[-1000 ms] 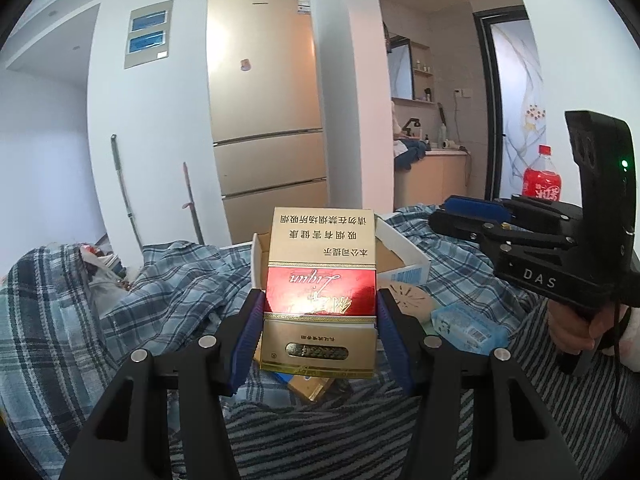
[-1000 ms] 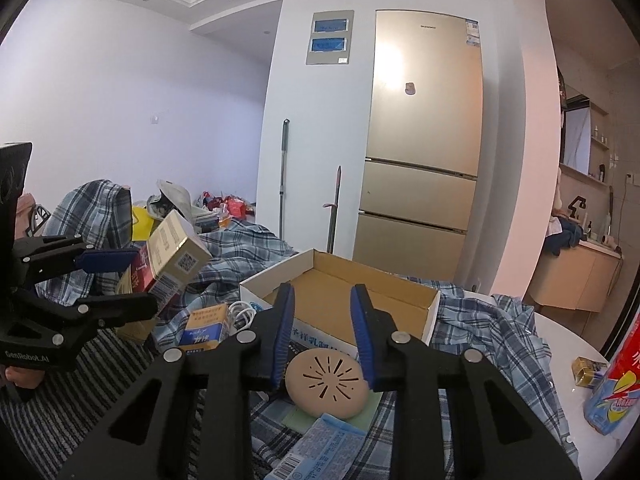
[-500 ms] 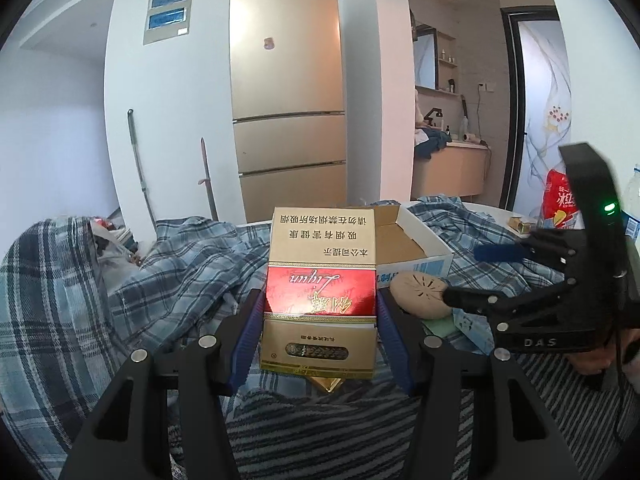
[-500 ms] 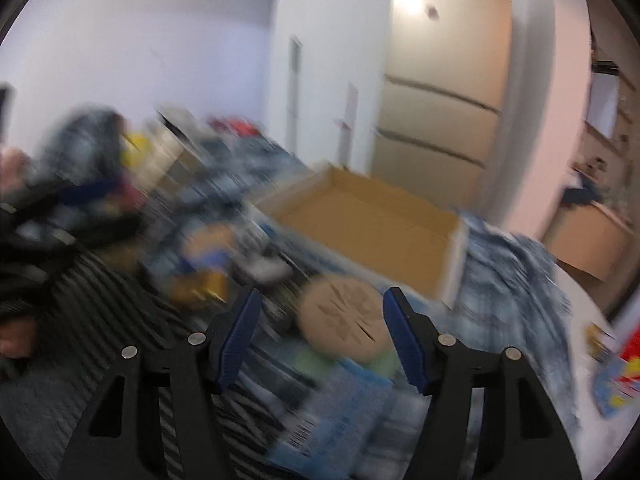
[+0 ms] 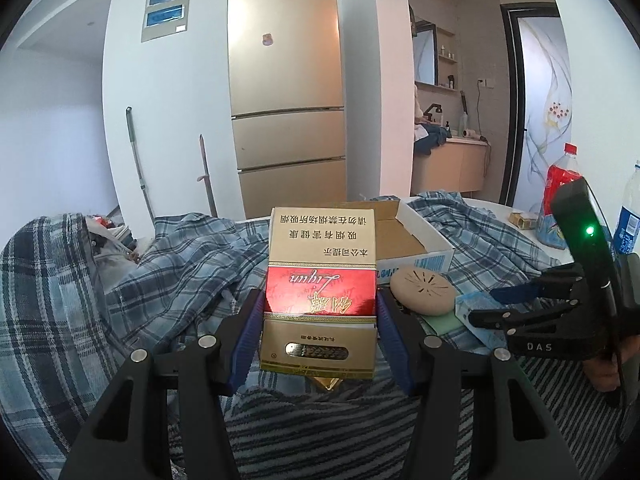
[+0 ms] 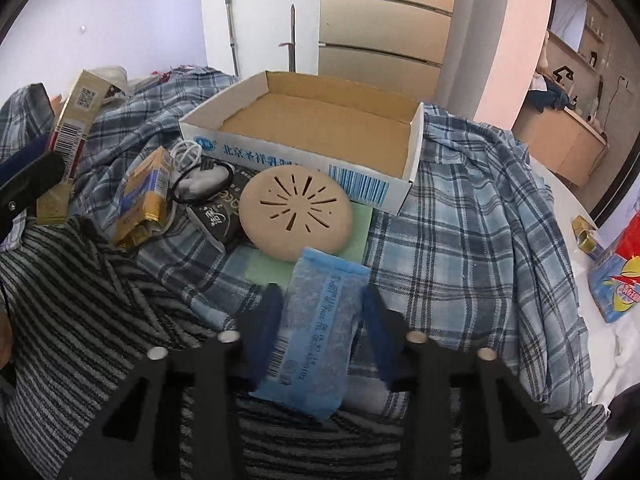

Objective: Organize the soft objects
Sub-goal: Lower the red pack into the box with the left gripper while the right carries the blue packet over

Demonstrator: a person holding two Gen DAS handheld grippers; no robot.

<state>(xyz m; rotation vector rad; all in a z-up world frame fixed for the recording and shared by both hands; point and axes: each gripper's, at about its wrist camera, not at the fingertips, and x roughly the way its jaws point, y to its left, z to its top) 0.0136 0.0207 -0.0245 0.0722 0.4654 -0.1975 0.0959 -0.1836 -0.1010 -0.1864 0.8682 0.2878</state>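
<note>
Blue packet (image 6: 316, 328) now sits between the lowered right gripper (image 6: 320, 320) fingers

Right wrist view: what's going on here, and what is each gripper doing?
The right gripper is open, its fingers straddling a blue packet lying on the plaid cloth in front of the empty cardboard box. The left gripper holds a red-and-gold carton up off the pile.

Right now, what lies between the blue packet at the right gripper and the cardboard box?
In the right wrist view: a tan slotted disc on a green sheet, between blue packet and cardboard box.
</note>
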